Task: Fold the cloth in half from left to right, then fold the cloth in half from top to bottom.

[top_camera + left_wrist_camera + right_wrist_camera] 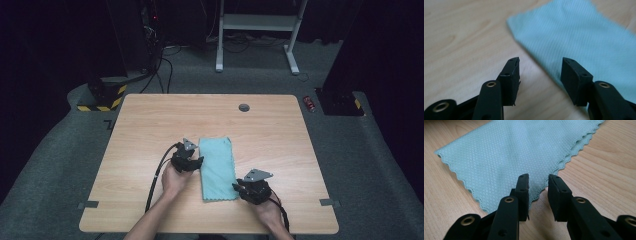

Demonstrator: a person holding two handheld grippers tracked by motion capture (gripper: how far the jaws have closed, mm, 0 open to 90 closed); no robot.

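Observation:
A teal cloth (pixel 217 167) lies folded in a long strip on the wooden table (pixel 150 120), with a scalloped edge along its near end. My left gripper (pixel 196 162) rests at the cloth's left edge. In the left gripper view this gripper (pixel 540 62) stands open, the cloth (pixel 584 37) reaching under its right jaw with nothing pinched. My right gripper (pixel 238 188) sits at the cloth's near right corner. In the right gripper view its jaws (pixel 538 178) stand a little apart, with the cloth's (pixel 506 155) scalloped corner just ahead of the gap, not pressed.
A grey round grommet (pixel 244 107) sits near the table's far edge. Small tape marks (pixel 88 204) flank the near corners. On the floor beyond stand a white frame (pixel 257 30), a yellow-black striped base (pixel 102 97) and a red object (pixel 310 104).

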